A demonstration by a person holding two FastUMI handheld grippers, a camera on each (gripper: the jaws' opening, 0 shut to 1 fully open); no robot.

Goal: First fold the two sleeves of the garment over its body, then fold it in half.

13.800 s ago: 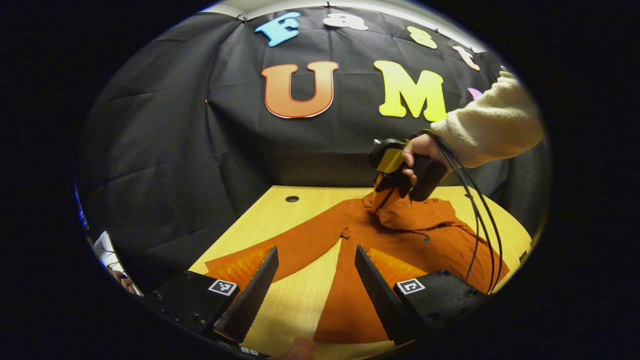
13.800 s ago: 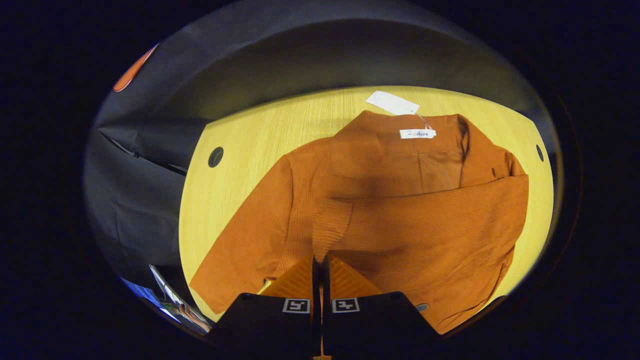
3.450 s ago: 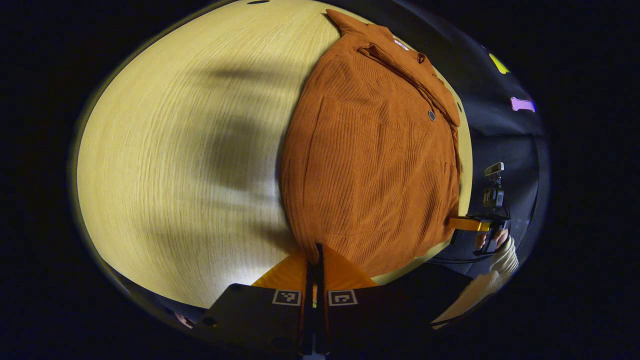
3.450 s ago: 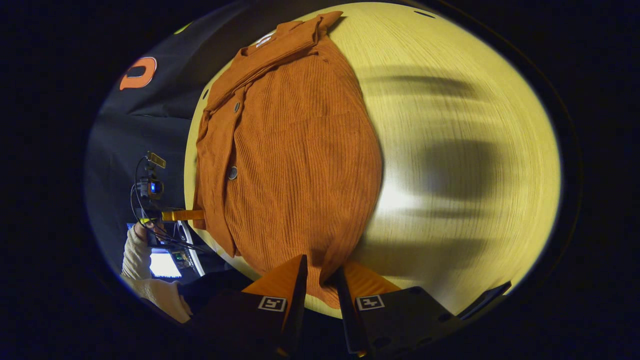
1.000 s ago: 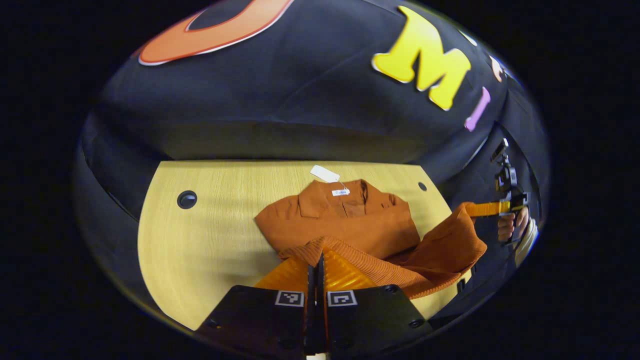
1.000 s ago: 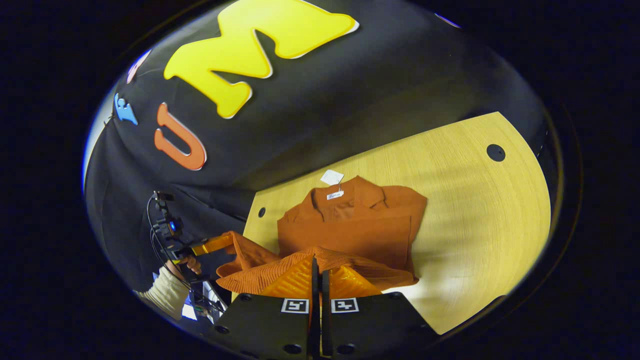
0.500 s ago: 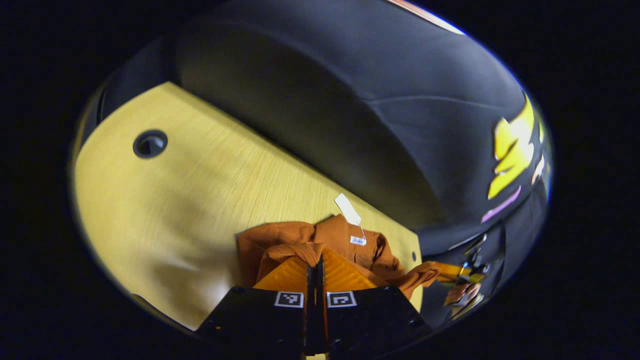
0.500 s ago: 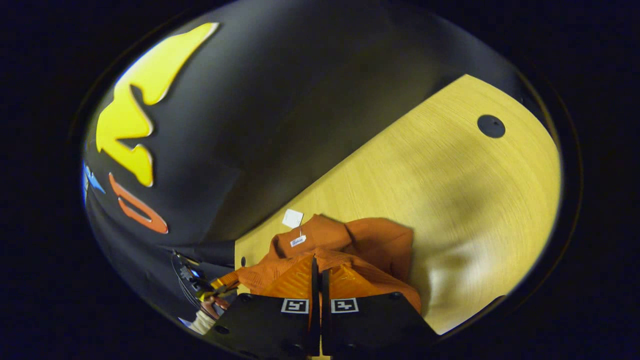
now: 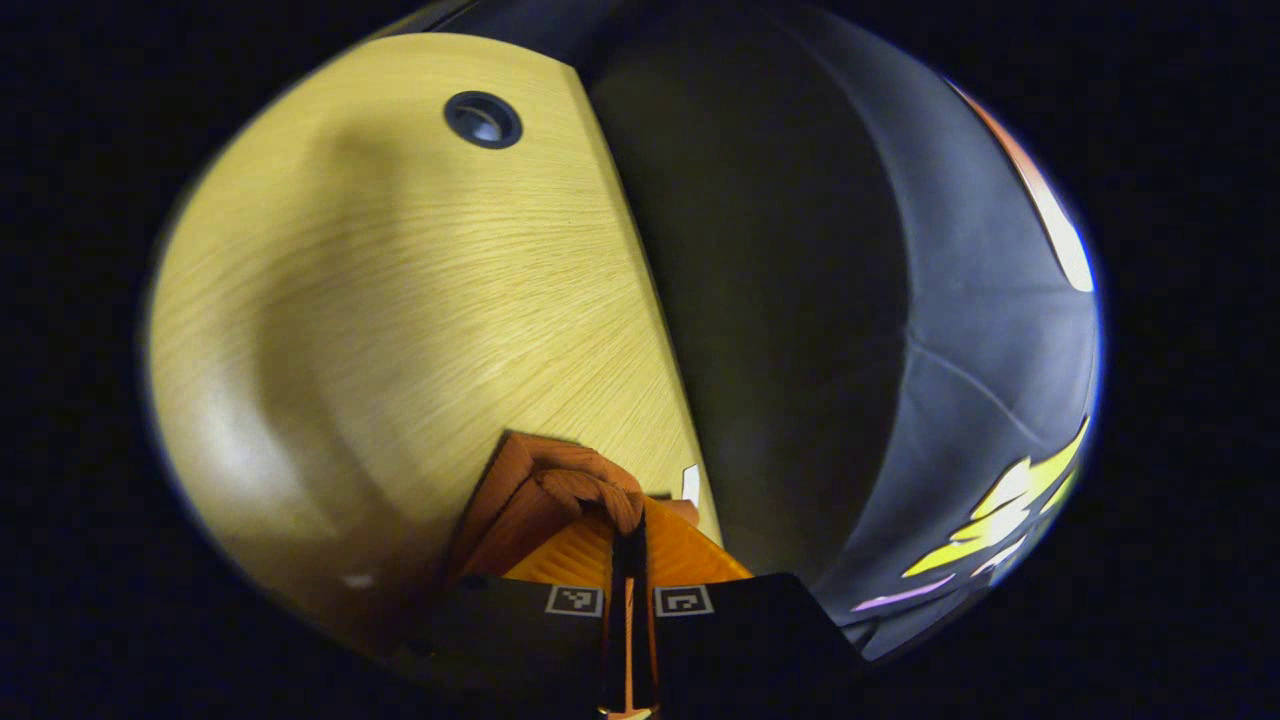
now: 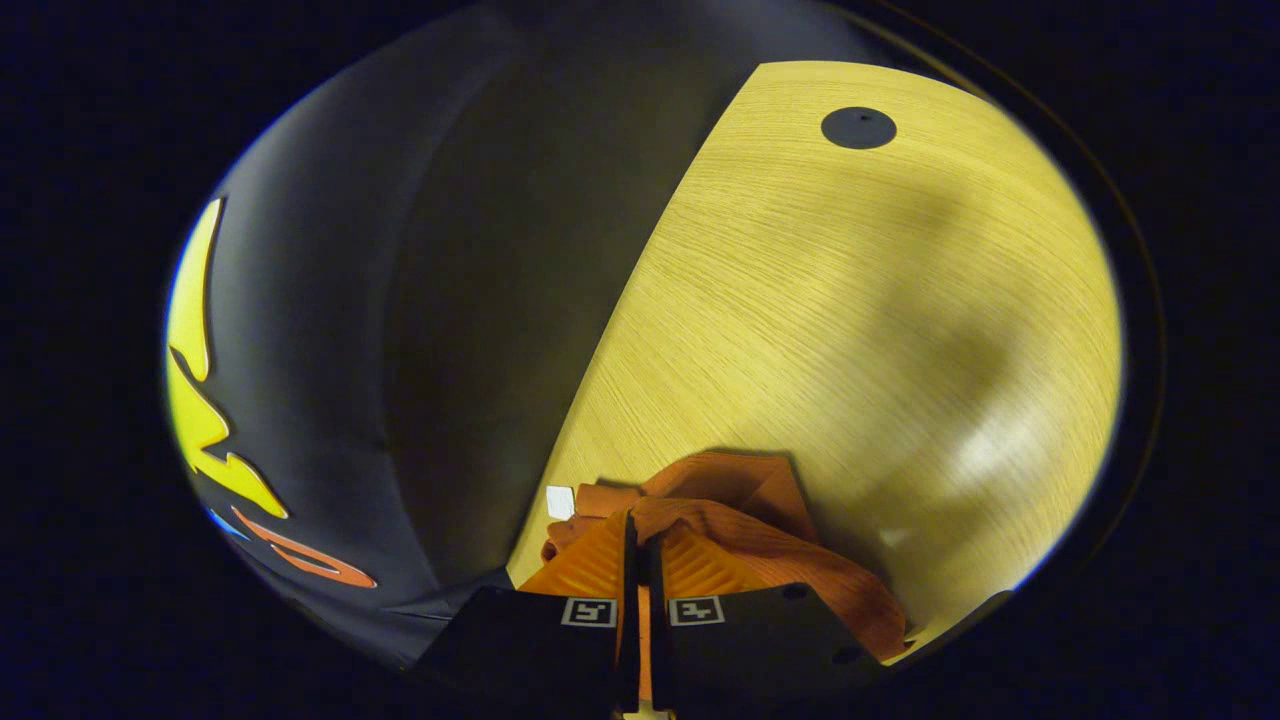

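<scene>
Rust-orange corduroy garment [image 9: 545, 495], bunched on wooden table [image 9: 380, 300] at 6 o'clock; left gripper [image 9: 628, 540] and right gripper [image 10: 640, 545] jaws each pinching its hem.

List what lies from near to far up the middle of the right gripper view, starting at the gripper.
Right gripper, shut on the hem of the orange garment → the garment's folded bulk → bare wooden table → round dark hole near the table's far end.
</scene>
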